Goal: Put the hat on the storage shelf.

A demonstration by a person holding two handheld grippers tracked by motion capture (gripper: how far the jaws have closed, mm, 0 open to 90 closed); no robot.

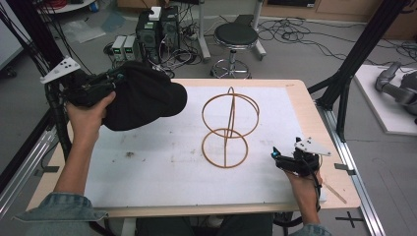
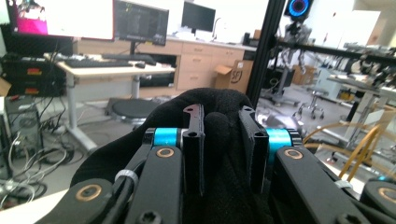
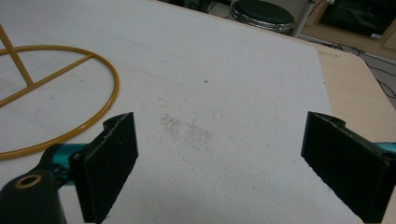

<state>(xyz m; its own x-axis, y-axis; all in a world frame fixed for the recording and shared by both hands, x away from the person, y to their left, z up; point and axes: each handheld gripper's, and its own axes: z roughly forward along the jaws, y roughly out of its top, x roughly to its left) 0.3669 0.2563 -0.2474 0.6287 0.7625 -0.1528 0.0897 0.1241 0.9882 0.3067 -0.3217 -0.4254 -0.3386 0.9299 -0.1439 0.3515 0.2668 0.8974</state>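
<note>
A black cap (image 1: 142, 96) hangs in the air over the table's left side, with my left gripper (image 1: 116, 77) shut on its edge. In the left gripper view, both jaws of this gripper (image 2: 222, 114) pinch a fold of the cap's fabric (image 2: 210, 98). A yellow wire stand (image 1: 230, 127), two rings on an upright rod, rises from the middle of the white mat, to the right of the cap; its wires (image 2: 369, 140) show beyond the cap. My right gripper (image 1: 278, 156) rests low at the table's front right, open and empty (image 3: 222, 130), with the stand's base ring (image 3: 109, 93) to its left.
The white mat (image 1: 162, 167) covers most of the wooden table. A thin wooden stick (image 1: 335, 191) lies by the right hand. Black frame posts (image 1: 361, 49) stand at the table's sides. A black stool (image 1: 236, 35) and computer boxes (image 1: 157, 27) stand beyond the far edge.
</note>
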